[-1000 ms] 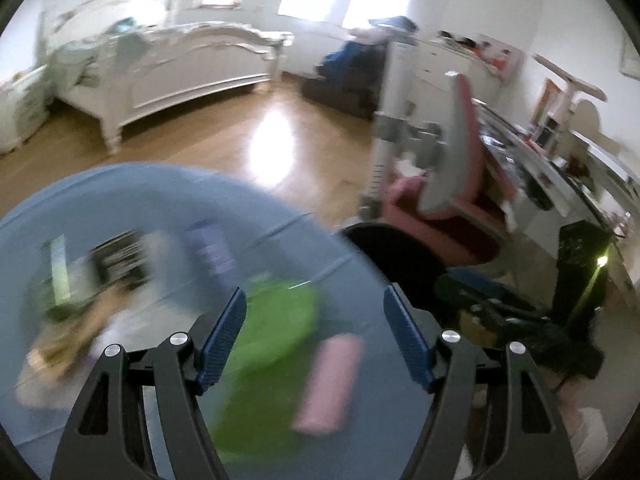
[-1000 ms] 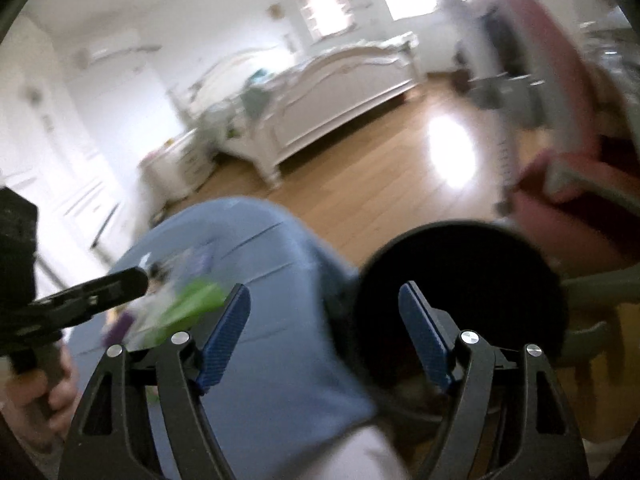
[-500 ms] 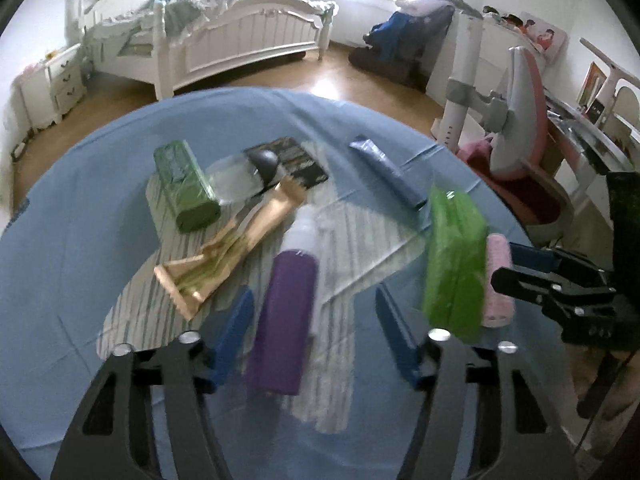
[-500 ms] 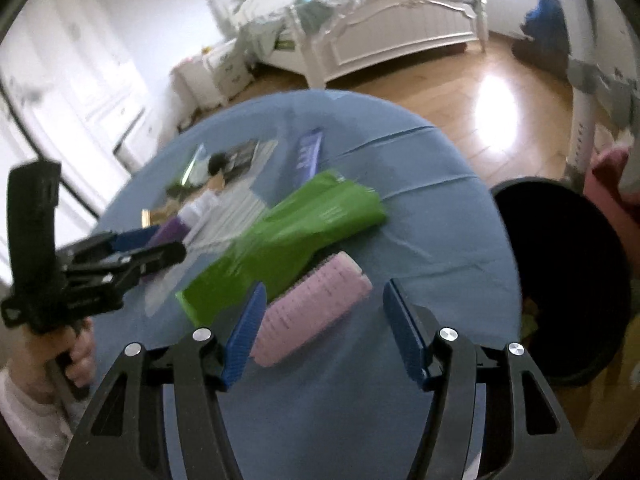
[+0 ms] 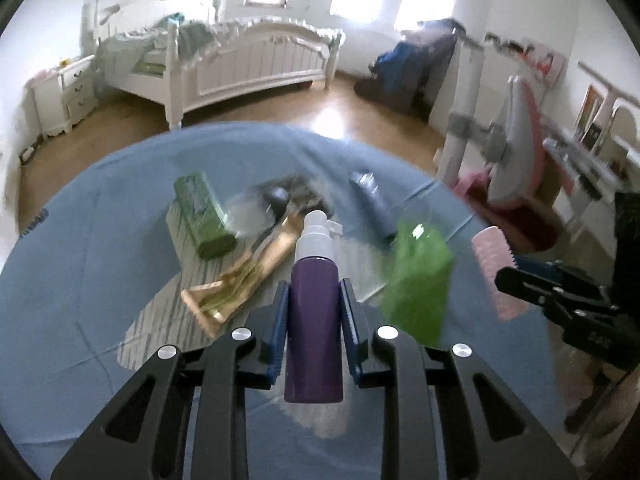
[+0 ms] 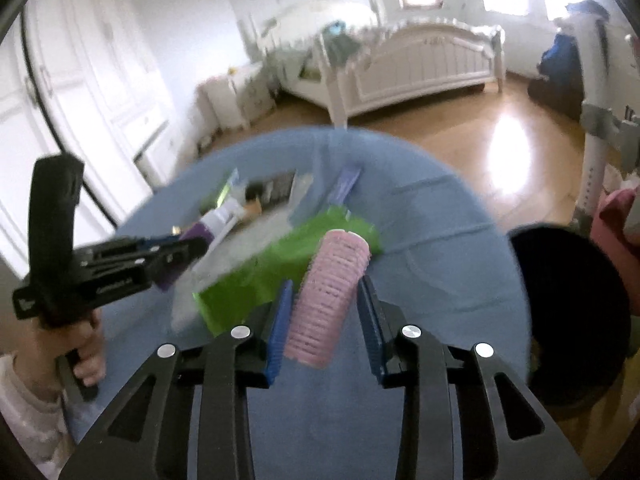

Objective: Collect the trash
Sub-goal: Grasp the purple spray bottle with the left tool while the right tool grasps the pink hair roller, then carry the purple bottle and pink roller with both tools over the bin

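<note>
My left gripper [image 5: 313, 300] is shut on a purple spray bottle [image 5: 315, 320] with a white cap, over the round blue table [image 5: 80, 280]. My right gripper [image 6: 327, 300] is shut on a pink ribbed hair roller [image 6: 330, 296]; it also shows in the left wrist view [image 5: 498, 264]. A bright green packet [image 5: 418, 276] lies between them, also seen from the right wrist [image 6: 276, 268]. Further back lie a green box [image 5: 202, 212], a gold wrapper [image 5: 244, 276], a dark packet [image 5: 288, 196] and a grey-blue tube [image 5: 374, 204].
A black trash bin [image 6: 576, 312] stands on the floor right of the table. A pink and grey chair [image 5: 516, 168] and a desk are at the right. A white bed [image 5: 248, 64] stands across the wooden floor.
Both grippers swung from the bin side back over the table. The left closed on the purple bottle, the right closed on the pink roller.
</note>
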